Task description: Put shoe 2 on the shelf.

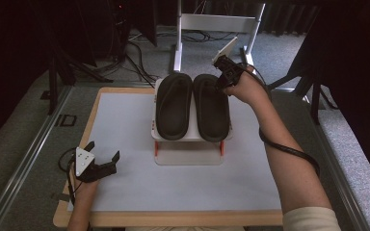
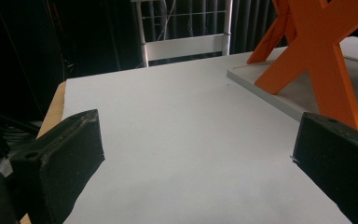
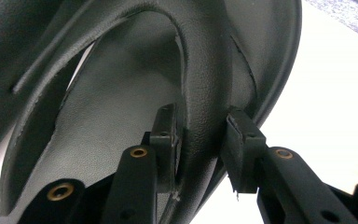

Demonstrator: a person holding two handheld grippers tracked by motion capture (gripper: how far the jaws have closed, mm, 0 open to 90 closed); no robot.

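On the white-topped wooden desk, toward its far middle, stood one small white rack with orange cross-shaped legs. Two black leather-look slip-on sandals sat side by side on its top shelf, touching or nearly so. Long axes ran near-to-far. Left sandal and right sandal both had their strap ends at the far side.

Right tool, held by right hand, was at the far end of the right sandal. Its jaws straddled the sandal's strap: one pad touching inside, the other just beside the outer face, not fully clamped.

Left tool rested low at the desk's near left, well apart from the rack, jaws spread wide, nothing between them.
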